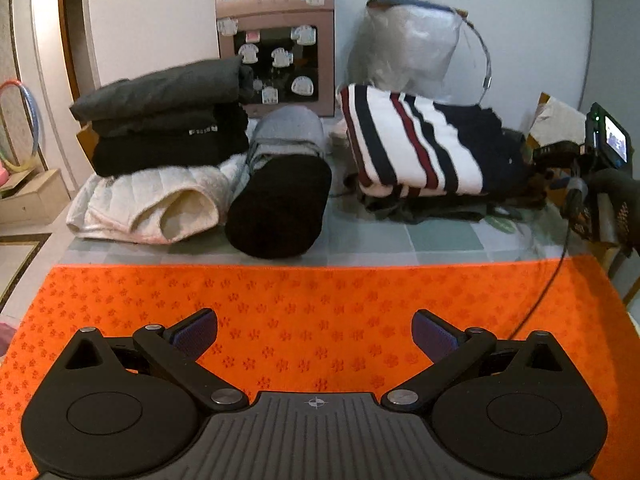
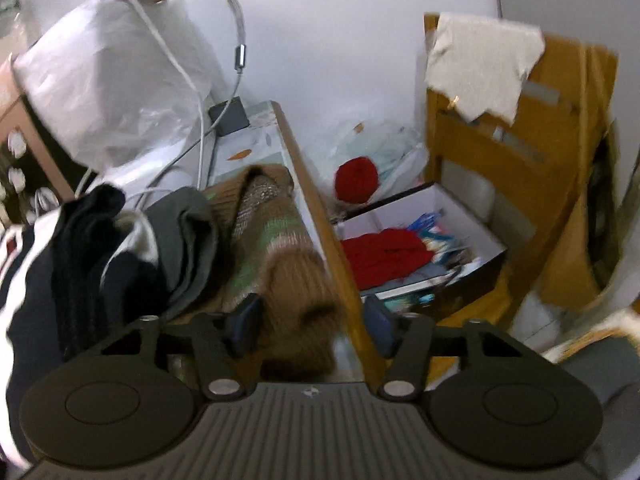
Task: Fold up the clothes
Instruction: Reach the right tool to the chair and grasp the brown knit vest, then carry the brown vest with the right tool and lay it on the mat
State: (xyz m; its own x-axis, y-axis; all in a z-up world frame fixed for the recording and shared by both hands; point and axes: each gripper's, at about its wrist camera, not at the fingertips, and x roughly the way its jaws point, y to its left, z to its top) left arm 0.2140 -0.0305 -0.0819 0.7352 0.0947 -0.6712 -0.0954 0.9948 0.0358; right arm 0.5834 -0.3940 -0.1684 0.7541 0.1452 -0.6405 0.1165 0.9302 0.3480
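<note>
My left gripper (image 1: 315,332) hangs open and wide over an orange patterned mat (image 1: 320,292), with nothing between its fingers. Behind the mat lie a folded dark stack (image 1: 160,120) on a white quilted garment (image 1: 152,204), a black roll (image 1: 280,208) and a folded striped sweater (image 1: 408,144). My right gripper (image 2: 311,322) is half open at the right end of the table. A fuzzy brown knit sweater (image 2: 288,280) lies between its fingers, and the right pad (image 2: 378,324) stands apart from it over the table edge. Dark and grey garments (image 2: 184,240) lie heaped left of the knit.
A pink cabinet with stickers (image 1: 276,40) and a white plastic bag (image 1: 404,48) stand against the wall. Off the wooden table edge (image 2: 320,216) sit an open box holding red cloth (image 2: 400,256) and tall cardboard boxes (image 2: 520,160). White cables (image 2: 192,92) run to a dark charger block (image 2: 230,116).
</note>
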